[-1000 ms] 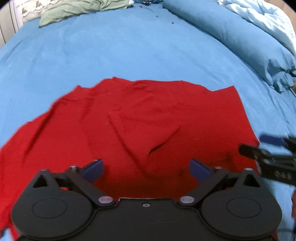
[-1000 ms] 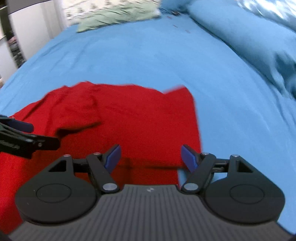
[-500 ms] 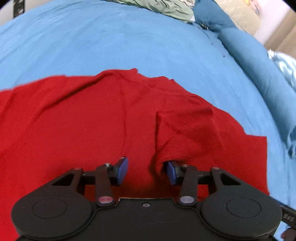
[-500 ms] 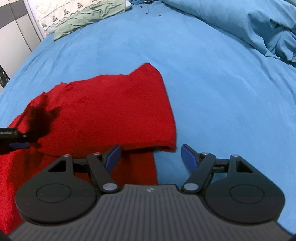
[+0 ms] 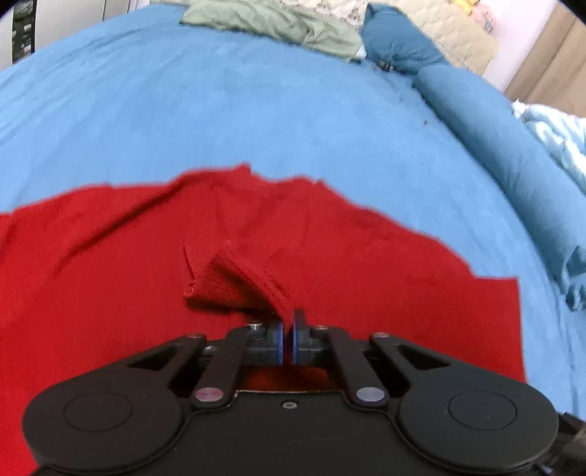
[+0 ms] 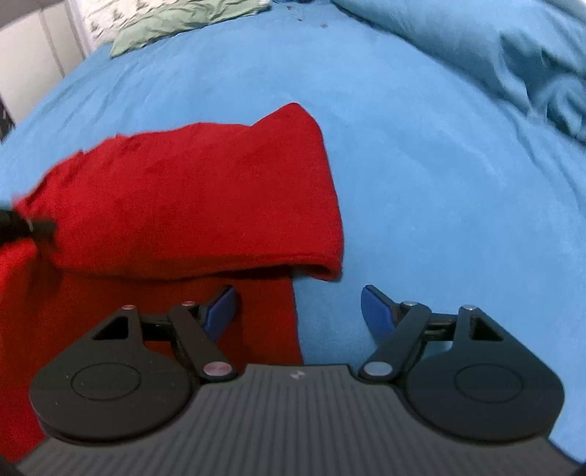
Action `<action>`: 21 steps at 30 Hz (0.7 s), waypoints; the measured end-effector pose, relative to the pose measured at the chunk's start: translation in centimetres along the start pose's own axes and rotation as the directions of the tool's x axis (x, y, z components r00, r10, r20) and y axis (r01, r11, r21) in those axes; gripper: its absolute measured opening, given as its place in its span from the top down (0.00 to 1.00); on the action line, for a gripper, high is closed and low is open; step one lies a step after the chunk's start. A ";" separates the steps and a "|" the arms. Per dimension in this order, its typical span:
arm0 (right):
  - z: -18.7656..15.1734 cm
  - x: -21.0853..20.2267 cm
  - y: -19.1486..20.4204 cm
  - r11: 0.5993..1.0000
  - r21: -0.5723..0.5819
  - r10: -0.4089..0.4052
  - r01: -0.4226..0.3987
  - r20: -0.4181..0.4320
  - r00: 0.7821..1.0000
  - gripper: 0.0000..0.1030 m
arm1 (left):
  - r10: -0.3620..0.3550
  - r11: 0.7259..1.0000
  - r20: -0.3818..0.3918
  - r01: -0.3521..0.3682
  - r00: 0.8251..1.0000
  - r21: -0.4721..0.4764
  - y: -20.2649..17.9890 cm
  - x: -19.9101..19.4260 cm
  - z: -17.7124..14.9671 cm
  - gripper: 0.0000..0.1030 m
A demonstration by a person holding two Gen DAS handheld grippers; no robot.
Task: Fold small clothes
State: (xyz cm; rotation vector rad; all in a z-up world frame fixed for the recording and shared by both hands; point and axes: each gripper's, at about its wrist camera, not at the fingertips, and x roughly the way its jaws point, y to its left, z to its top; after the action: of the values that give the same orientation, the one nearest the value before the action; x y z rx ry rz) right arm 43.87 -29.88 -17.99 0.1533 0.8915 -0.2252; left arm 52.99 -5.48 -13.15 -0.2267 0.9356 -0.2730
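Observation:
A red knitted garment lies spread on the blue bed sheet. My left gripper is shut on a raised ridge of this red cloth near its middle, and the pinched fold rises from the pads. In the right wrist view the red garment has its right part folded over itself, with a rounded edge at the right. My right gripper hovers just in front of that folded edge. Its jaws are opening, with nothing pinched; the garment's lower edge lies beneath the left finger. The left gripper's tip shows at the far left.
A rolled blue duvet runs along the right side of the bed. A crumpled green cloth and a blue pillow lie at the far end. White cupboard panels stand at the left.
My left jaws have closed from wide open onto a ridge of the red cloth, and the left wrist has rolled. The garment's right part now lies folded over. My right gripper has sunk closer.

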 end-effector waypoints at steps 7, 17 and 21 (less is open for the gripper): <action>0.2 0.8 2.6 0.985 -0.151 -0.075 0.084 0.063 0.995 0.11 | 0.112 0.992 0.247 -0.123 0.963 0.030 0.8 -6.7 1.4 0.96; 1.5 2.3 3.2 0.978 -0.190 -0.076 0.089 0.077 0.994 0.11 | 0.220 0.975 0.232 -0.218 0.948 -0.035 7.9 -8.6 -2.2 0.96; 1.2 1.4 2.5 0.974 -0.171 -0.132 0.146 0.092 0.987 0.13 | 0.194 0.981 0.218 -0.190 0.956 -0.040 8.8 -8.4 -3.8 0.96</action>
State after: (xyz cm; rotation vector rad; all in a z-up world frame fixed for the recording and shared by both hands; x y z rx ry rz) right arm 46.27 -27.93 -18.29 -0.0838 0.8385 -0.2794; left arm 46.31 5.29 -11.74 -0.1771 0.7326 -0.0576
